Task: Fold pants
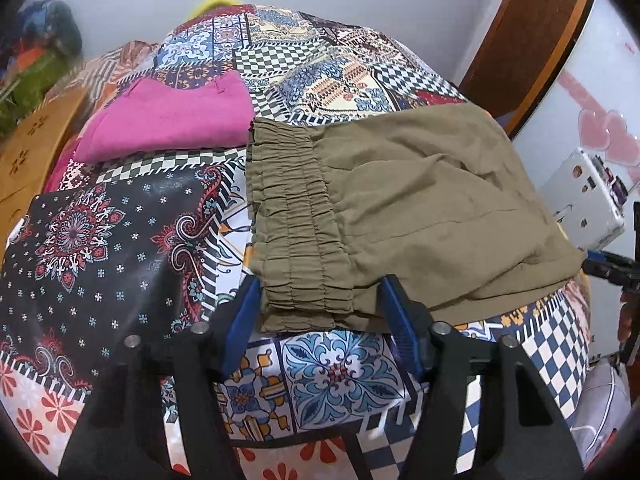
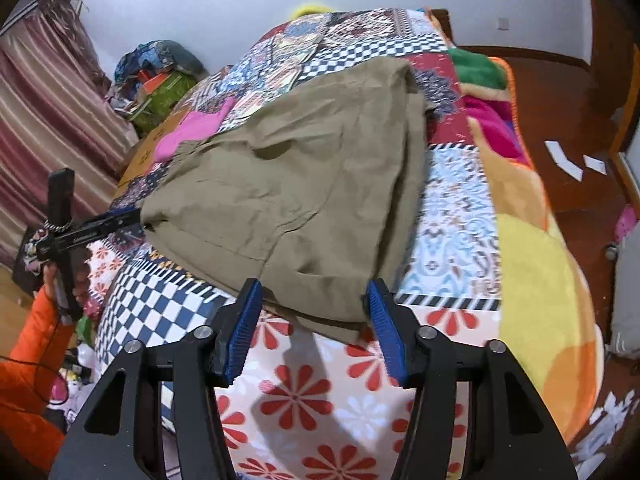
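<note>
Olive pants [image 1: 420,200] lie folded on the patchwork bedspread [image 1: 120,240], with the gathered elastic waistband [image 1: 296,220] at their left end. My left gripper [image 1: 322,284] stands open at the near waistband corner, which lies between its blue pads [image 1: 244,320] without being pinched. In the right wrist view the pants [image 2: 300,176] spread away from me. My right gripper [image 2: 314,284] is open too, with the near hem between its blue pads [image 2: 384,328]. The left gripper [image 2: 100,226] shows at the pants' left edge there.
A folded pink garment [image 1: 168,120] lies on the bed behind the waistband. A wooden board [image 1: 36,148] stands off the bed's left side and a white device [image 1: 588,200] off the right. A person's orange sleeve [image 2: 32,340] and a bright blanket [image 2: 528,248] flank the bed.
</note>
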A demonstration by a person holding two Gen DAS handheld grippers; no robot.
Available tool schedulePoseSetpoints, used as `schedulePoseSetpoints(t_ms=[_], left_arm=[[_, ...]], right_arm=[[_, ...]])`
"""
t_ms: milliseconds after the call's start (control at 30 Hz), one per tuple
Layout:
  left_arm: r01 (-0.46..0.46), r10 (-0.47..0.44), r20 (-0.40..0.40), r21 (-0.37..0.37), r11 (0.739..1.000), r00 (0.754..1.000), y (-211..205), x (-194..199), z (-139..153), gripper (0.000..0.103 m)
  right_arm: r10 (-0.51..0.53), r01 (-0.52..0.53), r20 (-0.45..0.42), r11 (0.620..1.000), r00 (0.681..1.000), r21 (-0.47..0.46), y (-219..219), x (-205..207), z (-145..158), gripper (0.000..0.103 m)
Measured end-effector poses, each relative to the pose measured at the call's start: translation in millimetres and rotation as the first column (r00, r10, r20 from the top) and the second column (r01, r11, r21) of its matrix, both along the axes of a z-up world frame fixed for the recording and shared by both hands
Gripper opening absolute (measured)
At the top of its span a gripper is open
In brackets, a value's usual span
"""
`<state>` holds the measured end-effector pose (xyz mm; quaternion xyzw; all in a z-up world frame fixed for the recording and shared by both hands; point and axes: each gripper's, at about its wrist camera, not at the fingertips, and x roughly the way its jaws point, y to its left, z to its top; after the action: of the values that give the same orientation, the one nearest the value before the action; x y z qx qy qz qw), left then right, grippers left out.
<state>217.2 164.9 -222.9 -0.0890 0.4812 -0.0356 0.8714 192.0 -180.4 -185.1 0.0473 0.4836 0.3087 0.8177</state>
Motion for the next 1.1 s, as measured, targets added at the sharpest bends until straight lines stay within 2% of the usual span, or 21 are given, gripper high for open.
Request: schedulePoseSetpoints(t_ms=[67,133,233,267,300,333,500,567,633,833,900,933,1000,1067,1100], left_arm=[[-0.006,0.006,-0.003,-0.022,1.000,1.000,4.0,-0.5,-0.1,0.053],[-0.012,0.012,-0.006,-0.049,0.999,1.000,6.8,-2.3,-0.8,0.051],[-0.018,0.018,0.001,-0.034,0.999,1.000,4.0,-6.2,2.4,0.047],[-0.020,0.020,0.004,-0.015,1.000,1.000,1.0,-8.2,4.6,0.037],[-0.024,0.024,0.006,0.005,1.000,1.000,-0.8,-9.6,6.8,0.032],[-0.028,0.028,0.007,0.012,1.000,1.000,0.1,-10.6,8.6,0.021],[-0.056,0.057,0.020,-0.040,0.998,0.998,15.6,-18.8,20.8,0.002],[-0.063,0.064,0.024,-0.052,0.997,0.998,20.2,-21.7,24.3,0.000],[-0.060,0.063,0.039,-0.064,0.996,0.997,22.0,-25.8,29.5,0.000],[-0.038,0.038,0.054,0.000,0.999,0.998,15.5,-29.5,40.9,0.000],[-0.009,0.010,0.043,-0.014,1.000,0.999,15.1,-30.1,41.8,0.000],[0.000,0.001,0.031,-0.022,1.000,1.000,14.9,-29.7,40.7,0.004],[0.005,-0.005,0.021,-0.005,1.000,1.000,13.7,-28.0,37.0,0.030],[0.010,-0.010,0.025,0.026,1.000,1.000,13.0,-25.6,30.3,0.046],[0.015,-0.016,0.025,0.025,1.000,1.000,13.1,-24.5,27.4,0.048]], right_arm=[[0.005,-0.005,-0.003,1.000,1.000,0.009,0.4,-0.3,0.2,0.037],[-0.001,0.002,-0.025,1.000,1.000,0.027,-1.1,1.0,-1.7,0.017],[-0.001,0.001,-0.017,1.000,1.000,0.019,-1.0,-1.4,-3.4,0.013],[0.003,-0.002,-0.014,1.000,1.000,0.010,0.0,-2.9,-3.4,0.012],[0.003,-0.003,0.001,1.000,1.000,-0.003,1.9,-6.1,-2.2,0.010],[0.006,-0.006,0.012,1.000,1.000,-0.010,2.6,-8.0,-0.7,0.010],[0.010,-0.010,0.036,1.000,0.999,-0.017,2.8,-13.1,5.6,0.009],[0.011,-0.009,0.047,1.000,0.999,-0.030,3.3,-16.0,7.3,0.009],[0.013,-0.011,0.055,0.999,0.998,-0.045,3.6,-18.2,8.6,0.009],[0.023,-0.015,0.082,0.995,0.996,-0.095,6.4,-23.3,11.4,0.009],[0.024,-0.015,0.087,0.995,0.996,-0.103,7.0,-25.2,12.9,0.009],[0.023,-0.013,0.089,0.995,0.996,-0.102,6.7,-25.5,12.9,0.009],[0.019,-0.010,0.085,0.995,0.996,-0.102,6.6,-24.6,11.4,0.009],[0.013,-0.006,0.075,0.995,0.997,-0.098,6.5,-23.6,9.3,0.009],[0.011,-0.005,0.070,0.995,0.997,-0.096,6.7,-24.0,8.5,0.009]])
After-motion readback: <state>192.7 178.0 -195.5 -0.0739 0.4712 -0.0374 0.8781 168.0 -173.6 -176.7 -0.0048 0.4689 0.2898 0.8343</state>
